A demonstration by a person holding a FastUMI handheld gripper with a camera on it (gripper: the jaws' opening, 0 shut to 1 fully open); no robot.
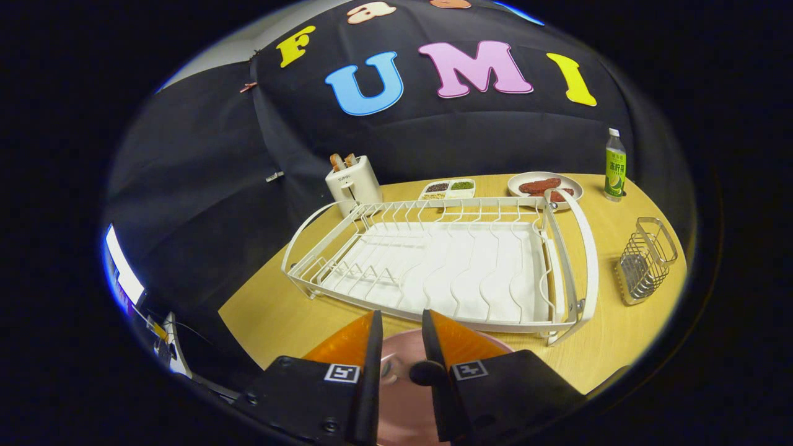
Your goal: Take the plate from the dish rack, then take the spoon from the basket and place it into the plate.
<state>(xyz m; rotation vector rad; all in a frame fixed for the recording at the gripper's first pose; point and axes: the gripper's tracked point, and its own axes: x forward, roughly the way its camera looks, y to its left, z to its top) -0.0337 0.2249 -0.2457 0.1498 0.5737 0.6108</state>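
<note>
Plate (403, 396) sits low between my hand-held gripper (401, 337) fingers, jaws narrow around its rim, though whether both press I can't tell. It's clear of the empty rack (446, 266), ready for the counter (619, 353). Basket (644, 260) waits beyond, to the right.

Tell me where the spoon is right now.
In the gripper view, the spoon lies on the pink plate, between the gripper fingers, just in front of the dish rack.

My fingers (399, 325) straddle a spoon handle (427, 373) over the pink plate (403, 396); beyond lies the white wire dish rack (446, 266), with the wire mesh basket (644, 263) to its right.
</note>
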